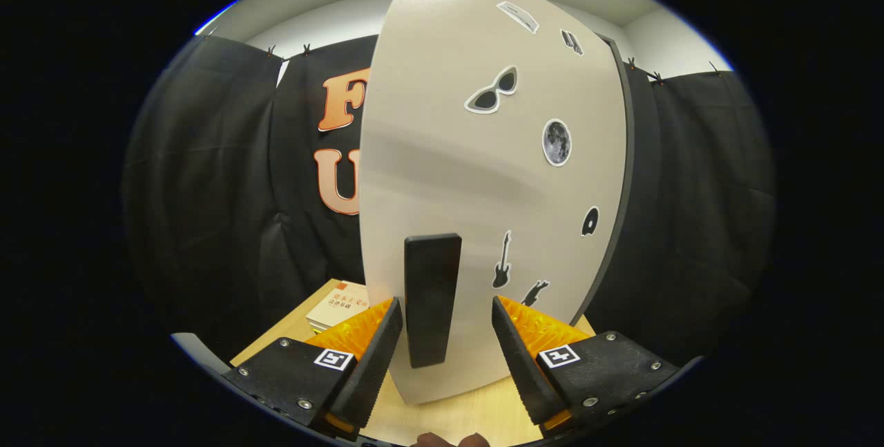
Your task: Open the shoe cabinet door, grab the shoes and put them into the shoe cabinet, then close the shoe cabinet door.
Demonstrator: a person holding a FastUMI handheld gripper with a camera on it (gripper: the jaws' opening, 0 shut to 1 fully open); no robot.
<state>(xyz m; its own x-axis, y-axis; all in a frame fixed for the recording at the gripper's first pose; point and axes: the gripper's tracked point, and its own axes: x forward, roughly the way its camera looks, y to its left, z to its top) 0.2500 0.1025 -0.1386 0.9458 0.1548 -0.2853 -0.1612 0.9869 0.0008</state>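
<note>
Gripper (445, 319): held low before the cabinet, fingers apart, one on either side of the door handle; neither finger seen pressing on it.
Left finger (373, 347): just beside the handle's left edge, a narrow gap showing.
Right finger (518, 350): set farther off from the handle's right edge.
Handle (431, 298): black upright bar, fixed low on the door, standing between the fingers.
Shoe cabinet door (442, 157): pale panel, directly ahead of the fingers, its lower edge near the counter; whether fully closed or slightly ajar cannot be told.
Stickers: sunglasses (492, 91) and moon (556, 141) on the upper half of the door; disc (590, 221), guitar (503, 262) and a second guitar (535, 291) lower, right of the handle; two small ones near the top, too small to make out.
Cabinet body (625, 177): dark edge showing along the door's right side.
Counter (476, 416): light wood, under the fingers and the cabinet.
Books (340, 303): small stack lying flat on the counter, left of the door, beyond the left finger.
Booth wall (221, 191): black cloth behind and to both sides.
Hand (452, 440): fingertips just showing below the gripper.
</note>
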